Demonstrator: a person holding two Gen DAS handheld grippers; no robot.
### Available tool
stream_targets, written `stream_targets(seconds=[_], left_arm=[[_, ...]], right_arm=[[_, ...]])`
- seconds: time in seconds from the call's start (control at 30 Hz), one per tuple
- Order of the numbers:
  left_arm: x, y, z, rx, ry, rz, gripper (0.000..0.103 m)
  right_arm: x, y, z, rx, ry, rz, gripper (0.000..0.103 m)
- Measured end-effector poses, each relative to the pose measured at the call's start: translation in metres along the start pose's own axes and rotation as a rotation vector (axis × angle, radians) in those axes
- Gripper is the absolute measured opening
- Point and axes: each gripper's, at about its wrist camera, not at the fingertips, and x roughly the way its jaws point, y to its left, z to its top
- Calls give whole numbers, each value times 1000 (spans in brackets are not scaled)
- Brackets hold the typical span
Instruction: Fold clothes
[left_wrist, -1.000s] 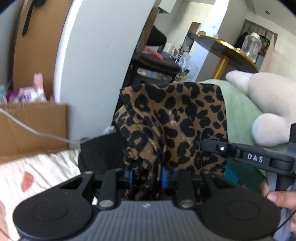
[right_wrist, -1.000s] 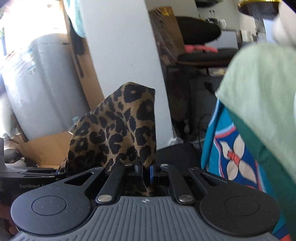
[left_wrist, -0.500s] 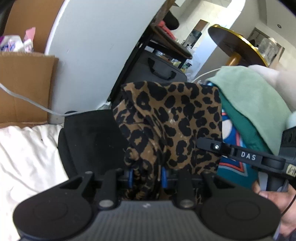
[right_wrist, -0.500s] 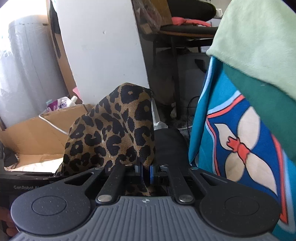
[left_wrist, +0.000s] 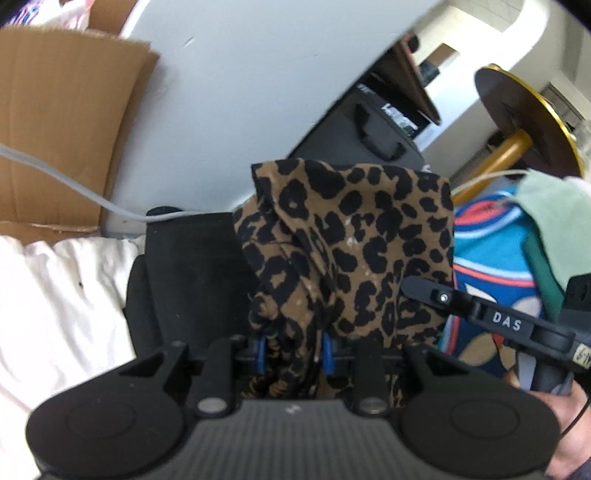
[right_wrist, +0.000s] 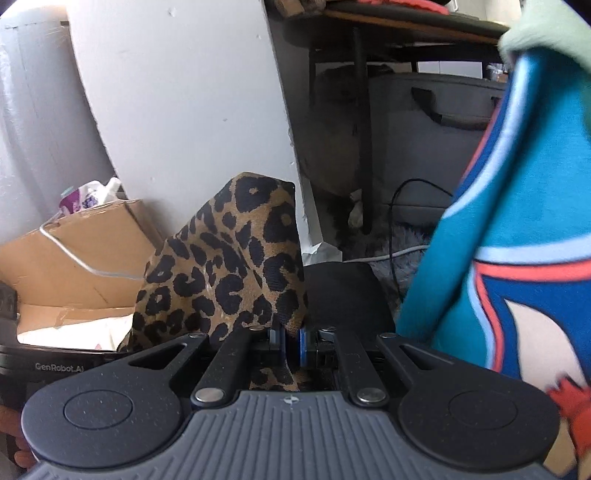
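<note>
Cluttered room behind: brown cardboard box (right_wrist: 77, 266) holding white sheets. Left tongs (left_wrist: 293, 349) and right tongs (right_wrist: 291, 343) both pinching leopard-print brown fabric garment (left_wrist: 354, 251), held up beside blue patterned cloth (right_wrist: 517, 221), above black cushion (left_wrist: 192, 269).

Leopard-print garment (left_wrist: 354, 251), bunched, held aloft, draping

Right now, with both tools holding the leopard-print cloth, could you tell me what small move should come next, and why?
Probably lower both tools together toward the black cushion to lay the brown leopard-print cloth down. The left tool and right tool each pinch it, bunched and raised, with the cushion just beyond it.
</note>
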Motion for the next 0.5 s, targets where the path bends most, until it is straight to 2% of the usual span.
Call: stream_targets(seconds=[0.27,0.37,0.5], left_arm=[[25,24,12,-69,14,24,29],[34,36,16,-148,23,20,30],[47,46,25,-194,40,33,30]], right_arm=[[39,-7,10,31,52,5,5],[53,-10,15,24,72,0,5],[75,-10,21,-3,108,-12,5]])
